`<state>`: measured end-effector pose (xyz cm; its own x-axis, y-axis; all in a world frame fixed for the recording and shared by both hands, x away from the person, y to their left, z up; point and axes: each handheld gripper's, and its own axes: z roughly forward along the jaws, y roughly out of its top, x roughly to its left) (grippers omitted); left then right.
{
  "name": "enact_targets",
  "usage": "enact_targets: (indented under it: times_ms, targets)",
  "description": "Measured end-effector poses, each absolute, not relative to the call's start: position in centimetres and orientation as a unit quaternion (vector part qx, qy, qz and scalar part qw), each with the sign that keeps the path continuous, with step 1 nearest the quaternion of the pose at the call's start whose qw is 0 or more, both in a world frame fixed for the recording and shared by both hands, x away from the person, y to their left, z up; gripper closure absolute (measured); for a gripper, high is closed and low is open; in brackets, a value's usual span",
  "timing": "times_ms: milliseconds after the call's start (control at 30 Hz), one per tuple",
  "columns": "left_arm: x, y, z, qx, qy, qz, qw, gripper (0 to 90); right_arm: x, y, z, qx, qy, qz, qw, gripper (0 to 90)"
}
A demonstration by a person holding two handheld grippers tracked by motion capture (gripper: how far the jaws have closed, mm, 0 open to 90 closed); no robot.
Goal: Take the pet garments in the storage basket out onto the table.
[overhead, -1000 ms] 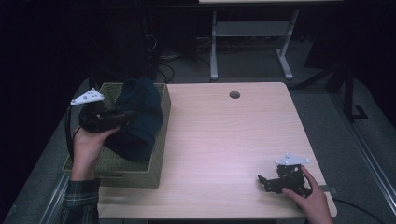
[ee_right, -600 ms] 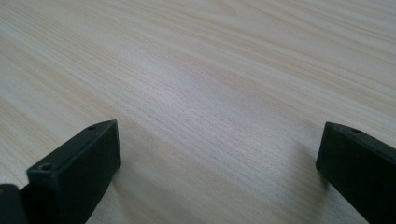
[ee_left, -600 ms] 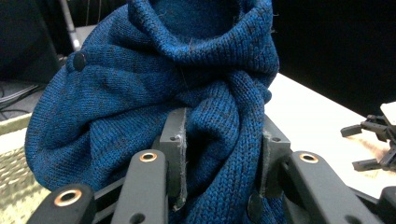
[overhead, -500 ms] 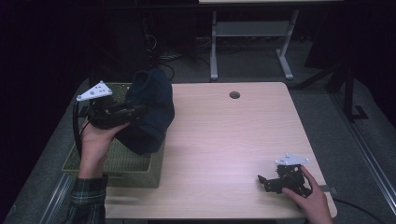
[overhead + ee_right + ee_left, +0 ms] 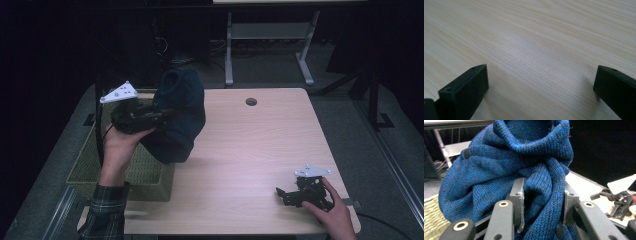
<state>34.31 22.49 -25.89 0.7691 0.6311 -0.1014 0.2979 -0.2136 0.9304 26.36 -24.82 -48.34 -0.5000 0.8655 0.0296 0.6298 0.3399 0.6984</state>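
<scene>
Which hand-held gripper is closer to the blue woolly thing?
Left. The left hand-held gripper is clamped on the blue knit garment above the basket; the right hand-held gripper rests far off at the table's near corner.

A dim lab or office is showing here: a pale wooden desk [image 5: 260,150] with a cable hole [image 5: 251,102], carpet [image 5: 350,107], a metal stand [image 5: 270,45] behind.

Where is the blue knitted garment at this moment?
In the high view the blue knitted garment hangs at the left, clamped in the left tongs, above the table's left edge and the green basket.
</scene>
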Motion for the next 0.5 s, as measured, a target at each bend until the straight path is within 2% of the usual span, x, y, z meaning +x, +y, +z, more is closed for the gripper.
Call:
enact_targets:
  times_ms: [500]
  targets:
    - [35.0, 18.0, -25.8, 0.771, 0.269, 0.123, 0.564, 62.8, 26.4, -24.8, -48.3, 0.468, 0.799, 0.334, 0.177, 0.0]
